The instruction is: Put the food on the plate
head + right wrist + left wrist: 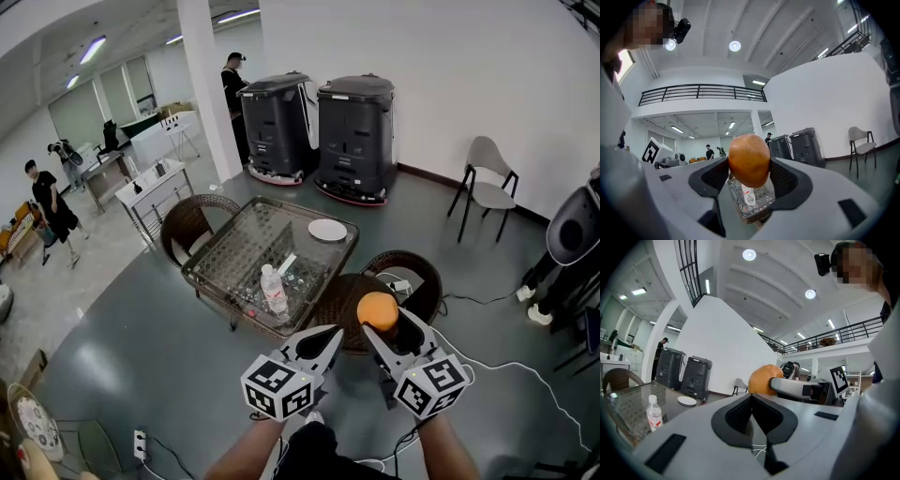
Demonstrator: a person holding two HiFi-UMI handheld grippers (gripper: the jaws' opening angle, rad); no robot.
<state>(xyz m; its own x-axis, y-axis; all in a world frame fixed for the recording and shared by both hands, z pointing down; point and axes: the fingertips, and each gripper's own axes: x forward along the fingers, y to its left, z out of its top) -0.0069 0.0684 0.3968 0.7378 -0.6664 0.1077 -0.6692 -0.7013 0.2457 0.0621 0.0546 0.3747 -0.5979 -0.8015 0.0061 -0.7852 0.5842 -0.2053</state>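
— Where's the food?
— My right gripper (749, 176) is clamped on the orange food (378, 310), held in the air at the near side of the glass table (234, 246). My left gripper (751, 401) is closed and empty.
— And the plate (327, 230)?
— On the table's far corner.

Bright, even indoor light falls from round ceiling lamps (734, 45) at 12 o'clock and strip lights (92, 49) at 10 o'clock of the head view. The glossy floor (141, 319) carries soft glare, and shadows are faint. Both gripper views bend and darken at the edges. The fingers (787, 180) of the right gripper (749, 165) look slightly soft, and the orange food (749, 150) is evenly lit.
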